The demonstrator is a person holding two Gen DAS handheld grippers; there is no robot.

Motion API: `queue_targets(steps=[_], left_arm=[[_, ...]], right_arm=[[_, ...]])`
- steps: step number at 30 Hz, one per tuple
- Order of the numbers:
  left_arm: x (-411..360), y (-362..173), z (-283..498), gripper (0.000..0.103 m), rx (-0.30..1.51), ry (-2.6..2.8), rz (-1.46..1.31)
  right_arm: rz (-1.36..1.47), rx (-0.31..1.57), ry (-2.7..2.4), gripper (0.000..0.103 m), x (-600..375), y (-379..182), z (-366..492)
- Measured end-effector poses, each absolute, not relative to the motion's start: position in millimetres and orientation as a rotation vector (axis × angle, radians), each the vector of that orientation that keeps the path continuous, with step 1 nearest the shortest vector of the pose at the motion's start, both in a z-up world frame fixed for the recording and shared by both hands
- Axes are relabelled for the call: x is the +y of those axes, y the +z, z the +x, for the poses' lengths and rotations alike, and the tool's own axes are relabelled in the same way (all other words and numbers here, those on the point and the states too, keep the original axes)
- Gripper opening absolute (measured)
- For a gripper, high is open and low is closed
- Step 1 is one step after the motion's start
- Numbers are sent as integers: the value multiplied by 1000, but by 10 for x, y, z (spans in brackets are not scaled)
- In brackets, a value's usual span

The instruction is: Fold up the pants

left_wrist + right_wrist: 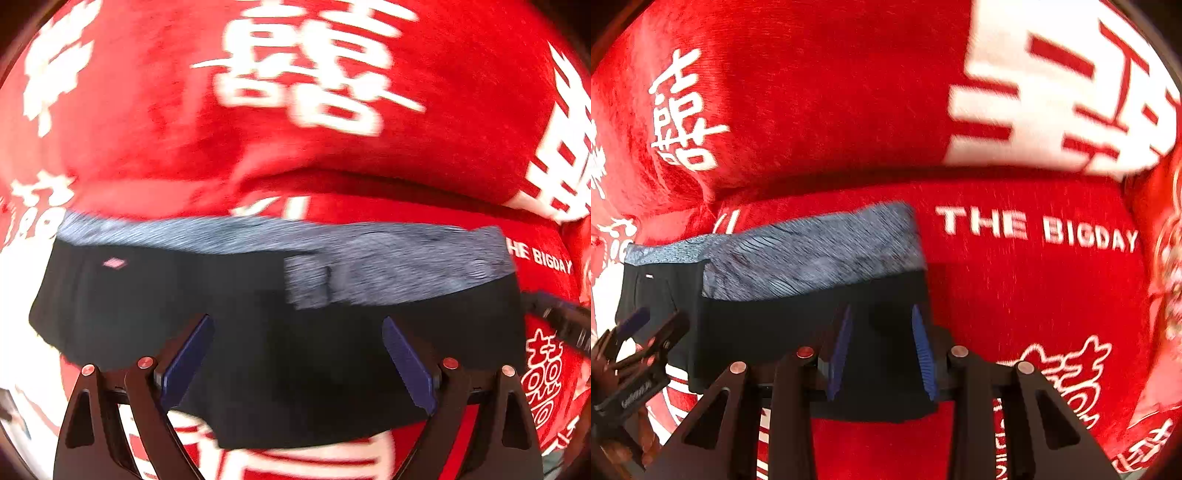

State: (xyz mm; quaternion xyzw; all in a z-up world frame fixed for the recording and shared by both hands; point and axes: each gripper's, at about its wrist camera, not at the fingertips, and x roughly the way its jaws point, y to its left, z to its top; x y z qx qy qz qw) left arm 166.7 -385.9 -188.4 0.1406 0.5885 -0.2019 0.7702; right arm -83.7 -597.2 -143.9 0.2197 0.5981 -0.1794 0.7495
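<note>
Dark navy pants [258,332] with a grey-blue patterned waistband [388,266] lie folded into a short block on a red blanket. In the left wrist view my left gripper [297,332] is open, its blue pads spread wide just above the dark cloth. In the right wrist view the pants [768,325] lie at centre left with the waistband [812,254] on the far side. My right gripper [881,314] is open, its pads over the right end of the pants. The left gripper [642,328] shows at the left edge there.
The red blanket [332,155] with white characters covers the whole surface and rises in a fold behind the pants. White lettering "THE BIGDAY" [1034,229] lies to the right of the pants. The right gripper's tip [561,317] shows at the right edge of the left wrist view.
</note>
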Motion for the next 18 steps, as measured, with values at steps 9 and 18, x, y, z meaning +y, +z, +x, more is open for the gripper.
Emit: queue_targets(steps=[9, 18], left_arm=[[-3764, -2394, 1550, 103, 1456, -329, 232], [-3382, -1447, 1104, 103, 1389, -236, 308]], right_arm=[[421, 1334, -330, 37, -5652, -1617, -1027], [494, 1328, -227, 70, -5770, -952, -1266]])
